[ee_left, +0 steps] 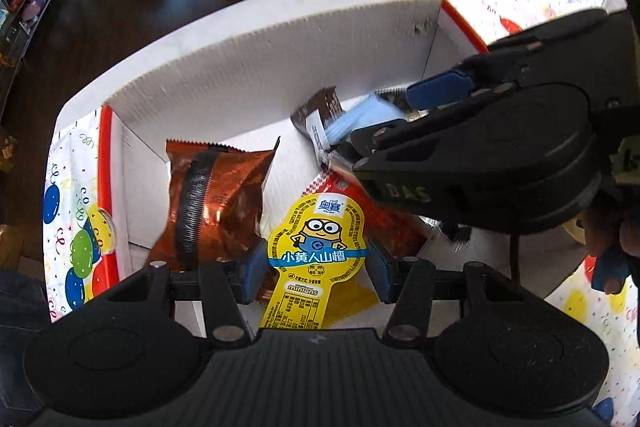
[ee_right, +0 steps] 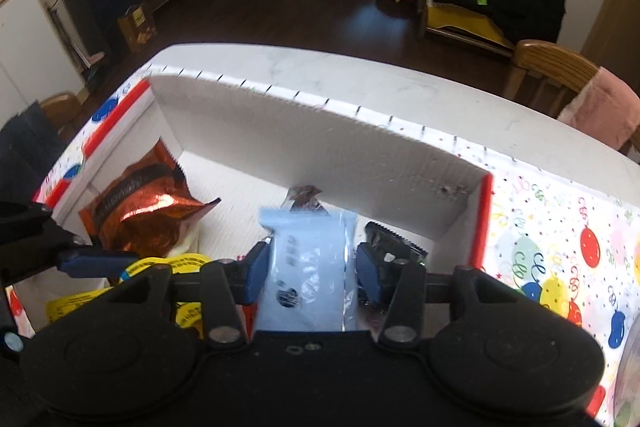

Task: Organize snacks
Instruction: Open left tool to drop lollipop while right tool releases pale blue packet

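Observation:
A white box with red rims (ee_left: pixel 256 67) stands on the table and holds snacks. My left gripper (ee_left: pixel 316 273) is over its near side; a yellow Minions snack pack (ee_left: pixel 316 239) lies between its open fingers, which do not press it. A copper foil packet (ee_left: pixel 216 199) lies at the box's left, also in the right wrist view (ee_right: pixel 140 215). My right gripper (ee_right: pixel 308 271) is over the box's right part with a pale blue packet (ee_right: pixel 308 259) between its fingers; the fingers stand wide beside it. It also shows in the left wrist view (ee_left: pixel 360 119). A brown packet (ee_left: pixel 320 111) lies behind it.
A balloon-print cloth (ee_right: pixel 560 227) covers the table around the box. A red packet (ee_left: pixel 384 215) lies under the right gripper. Wooden chairs (ee_right: pixel 552 67) stand beyond the table's far edge, one with a pink cloth (ee_right: pixel 604 111). Dark floor and furniture lie beyond.

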### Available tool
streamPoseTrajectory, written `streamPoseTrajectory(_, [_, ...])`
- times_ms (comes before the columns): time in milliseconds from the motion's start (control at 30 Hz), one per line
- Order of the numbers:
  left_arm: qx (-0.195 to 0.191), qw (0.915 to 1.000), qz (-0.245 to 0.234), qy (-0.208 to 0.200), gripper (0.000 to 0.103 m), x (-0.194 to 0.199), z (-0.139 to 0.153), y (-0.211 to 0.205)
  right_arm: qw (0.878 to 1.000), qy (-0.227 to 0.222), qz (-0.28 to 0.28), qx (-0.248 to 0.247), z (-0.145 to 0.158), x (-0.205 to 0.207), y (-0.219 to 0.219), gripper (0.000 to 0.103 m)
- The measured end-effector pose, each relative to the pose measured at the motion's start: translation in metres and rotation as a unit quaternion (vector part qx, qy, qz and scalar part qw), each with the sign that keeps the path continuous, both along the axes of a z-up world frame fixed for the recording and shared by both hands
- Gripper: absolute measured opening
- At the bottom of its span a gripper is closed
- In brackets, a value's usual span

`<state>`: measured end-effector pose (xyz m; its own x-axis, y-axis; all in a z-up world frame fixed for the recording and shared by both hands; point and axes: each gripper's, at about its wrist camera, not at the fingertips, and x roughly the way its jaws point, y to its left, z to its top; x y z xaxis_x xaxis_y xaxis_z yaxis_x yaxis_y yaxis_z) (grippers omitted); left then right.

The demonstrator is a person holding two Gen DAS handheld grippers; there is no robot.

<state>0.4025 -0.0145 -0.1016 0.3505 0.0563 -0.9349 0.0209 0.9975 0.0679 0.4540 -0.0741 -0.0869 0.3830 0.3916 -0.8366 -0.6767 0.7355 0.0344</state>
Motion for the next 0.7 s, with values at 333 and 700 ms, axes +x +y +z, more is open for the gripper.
streamPoseTrajectory(333, [0.002,0.9996,-0.001,0.027,0.052,0.004,-0.018,-0.001,1.000,0.004,-0.003,0.003,-0.003,-0.004,-0.003,0.049])
streamPoseTrajectory(700, [-0.019,0.9998,0.008,0.008,0.062,-0.011,-0.008,0.001,1.000,-0.008,-0.016,0.016,0.013,-0.017,-0.013,0.063])
